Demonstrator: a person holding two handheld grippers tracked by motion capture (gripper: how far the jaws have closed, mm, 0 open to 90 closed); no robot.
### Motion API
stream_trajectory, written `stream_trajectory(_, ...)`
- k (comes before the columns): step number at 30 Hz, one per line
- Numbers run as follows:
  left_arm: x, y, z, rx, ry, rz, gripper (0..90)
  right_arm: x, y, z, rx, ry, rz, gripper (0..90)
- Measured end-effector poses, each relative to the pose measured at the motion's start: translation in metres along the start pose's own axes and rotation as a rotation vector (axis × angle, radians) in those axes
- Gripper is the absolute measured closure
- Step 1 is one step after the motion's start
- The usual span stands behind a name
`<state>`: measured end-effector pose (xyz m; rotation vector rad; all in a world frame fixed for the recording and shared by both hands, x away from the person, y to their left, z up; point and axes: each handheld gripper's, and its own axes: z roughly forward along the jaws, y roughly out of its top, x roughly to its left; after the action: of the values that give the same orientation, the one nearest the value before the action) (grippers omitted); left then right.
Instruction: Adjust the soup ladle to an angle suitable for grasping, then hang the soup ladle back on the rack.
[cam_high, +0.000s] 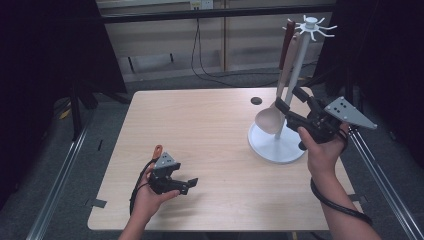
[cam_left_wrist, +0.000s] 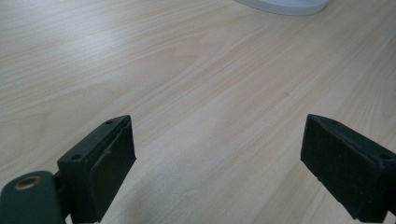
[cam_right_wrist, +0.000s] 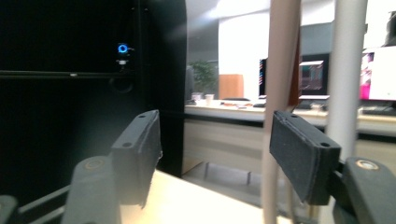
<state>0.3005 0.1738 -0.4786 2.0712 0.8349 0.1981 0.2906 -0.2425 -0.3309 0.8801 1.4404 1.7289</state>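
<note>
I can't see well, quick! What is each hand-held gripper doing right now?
Left hand-held gripper: open, holding nothing.
Right hand-held gripper: open, holding nothing, beside the hanging beige wooden spoon.

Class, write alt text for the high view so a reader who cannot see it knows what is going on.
The right gripper, jaws open, sits at a white utensil stand where a wooden spoon hangs. The left gripper rests open, low over the light wooden table.
</note>
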Motion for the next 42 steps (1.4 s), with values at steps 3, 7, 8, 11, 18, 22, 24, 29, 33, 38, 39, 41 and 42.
stream_trajectory(3,0.000,0.000,0.001,0.001,-0.001,-0.004,9.8,0.001,-0.008,0.001,0.029,0.016,0.010,28.1)
stream_trajectory(7,0.000,-0.001,0.001,0.004,0.000,-0.001,9.8,0.004,-0.017,0.001,0.060,0.029,0.008,25.1)
stream_trajectory(8,0.000,-0.001,0.001,0.005,0.000,-0.001,9.9,0.004,-0.019,0.001,0.065,0.029,0.005,24.4)
stream_trajectory(11,0.000,-0.001,0.002,0.005,-0.001,-0.004,9.8,0.007,-0.028,0.000,0.077,0.041,0.016,22.1)
stream_trajectory(18,0.000,0.000,0.001,0.006,0.002,0.001,9.8,0.012,-0.042,0.001,0.138,0.063,-0.003,20.0)
stream_trajectory(22,0.001,0.000,0.000,0.004,0.007,-0.002,9.8,0.015,-0.048,0.000,0.160,0.077,-0.011,19.5)
stream_trajectory(24,0.001,0.000,0.000,0.005,0.005,0.001,9.9,0.016,-0.051,0.000,0.170,0.083,-0.016,19.3)
stream_trajectory(29,0.002,0.002,-0.003,-0.007,0.012,-0.001,9.9,0.020,-0.059,0.001,0.194,0.097,-0.011,18.9)
stream_trajectory(33,0.003,0.003,-0.005,-0.010,0.013,-0.003,9.9,0.026,-0.067,0.003,0.224,0.116,-0.030,18.7)
stream_trajectory(38,0.007,0.003,-0.010,-0.020,0.028,-0.012,10.9,0.032,-0.072,0.006,0.237,0.149,-0.021,17.5)
stream_trajectory(39,0.008,0.004,-0.013,-0.021,0.039,-0.011,11.4,0.033,-0.073,0.006,0.241,0.143,-0.023,17.5)
stream_trajectory(41,0.011,0.005,-0.017,-0.025,0.051,-0.028,13.6,0.034,-0.074,0.006,0.246,0.155,-0.024,17.4)
stream_trajectory(42,0.013,0.006,-0.020,-0.021,0.066,-0.020,15.0,0.034,-0.074,0.006,0.247,0.149,-0.020,17.4)
